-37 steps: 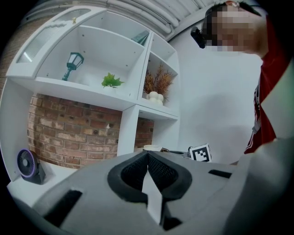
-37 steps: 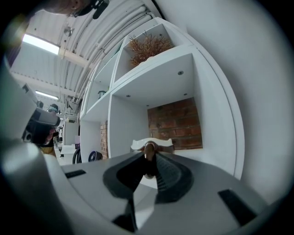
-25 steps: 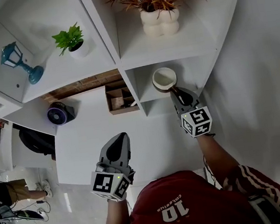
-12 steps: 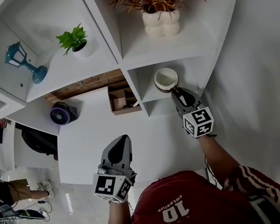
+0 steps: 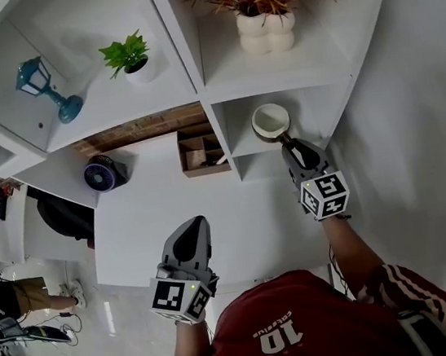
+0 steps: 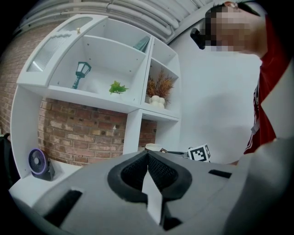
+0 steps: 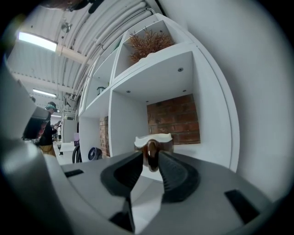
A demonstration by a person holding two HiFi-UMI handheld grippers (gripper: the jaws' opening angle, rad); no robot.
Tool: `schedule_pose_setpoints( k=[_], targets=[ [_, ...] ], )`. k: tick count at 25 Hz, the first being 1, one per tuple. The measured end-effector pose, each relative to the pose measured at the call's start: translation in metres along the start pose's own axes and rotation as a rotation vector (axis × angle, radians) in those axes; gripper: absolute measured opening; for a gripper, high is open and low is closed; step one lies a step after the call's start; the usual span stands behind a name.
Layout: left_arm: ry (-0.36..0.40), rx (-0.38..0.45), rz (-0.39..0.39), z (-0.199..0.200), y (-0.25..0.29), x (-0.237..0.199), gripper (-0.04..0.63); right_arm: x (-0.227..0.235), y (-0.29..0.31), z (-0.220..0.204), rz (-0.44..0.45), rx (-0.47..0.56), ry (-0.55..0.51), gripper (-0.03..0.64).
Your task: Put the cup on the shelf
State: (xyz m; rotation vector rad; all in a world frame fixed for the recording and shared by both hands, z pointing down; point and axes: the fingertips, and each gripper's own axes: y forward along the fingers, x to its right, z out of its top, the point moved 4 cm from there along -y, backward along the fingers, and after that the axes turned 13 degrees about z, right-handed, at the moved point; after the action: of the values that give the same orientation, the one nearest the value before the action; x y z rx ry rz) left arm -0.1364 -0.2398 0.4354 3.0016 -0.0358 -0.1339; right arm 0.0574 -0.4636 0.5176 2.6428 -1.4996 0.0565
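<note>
- The shelf (image 5: 191, 70) holds the cup in its lower right compartment, under the board that carries a vase (image 5: 266, 31) of dried stalks. That board sits low over the cup, so the exit is best made straight back and level, not upward.
- The counter (image 5: 147, 225) lies bare beneath both tools, which leaves free room to draw back over it.
- The left tool (image 5: 194, 221) is clenched on nothing and hovers over the counter, well apart from the shelf. It has no part in this step and is best kept where it is.
- The right tool (image 5: 287, 139) reaches level into the compartment. Its jaws have just been opening and now stand released, with the cup's handle between them.
- The cup (image 5: 269, 120) stands upright on the compartment floor, near the front edge, so a small tug could tip it out.
- The handle (image 7: 150, 155) points at the right tool. Back out along its line without twisting, so that neither pad hooks it.
</note>
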Motion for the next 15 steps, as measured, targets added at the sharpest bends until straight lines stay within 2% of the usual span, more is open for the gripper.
schedule_pose_setpoints(
  k=[4,15],
  targets=[
    [0.006,0.006,-0.007,-0.001,-0.006,-0.002,0.002,-0.002,-0.009,-0.001,-0.018,-0.014,-0.022,0.097],
    [0.008,0.033,-0.052,0.007,-0.027,-0.015,0.002,-0.039,-0.033,-0.003,-0.032,-0.022,0.001,0.097]
  ],
)
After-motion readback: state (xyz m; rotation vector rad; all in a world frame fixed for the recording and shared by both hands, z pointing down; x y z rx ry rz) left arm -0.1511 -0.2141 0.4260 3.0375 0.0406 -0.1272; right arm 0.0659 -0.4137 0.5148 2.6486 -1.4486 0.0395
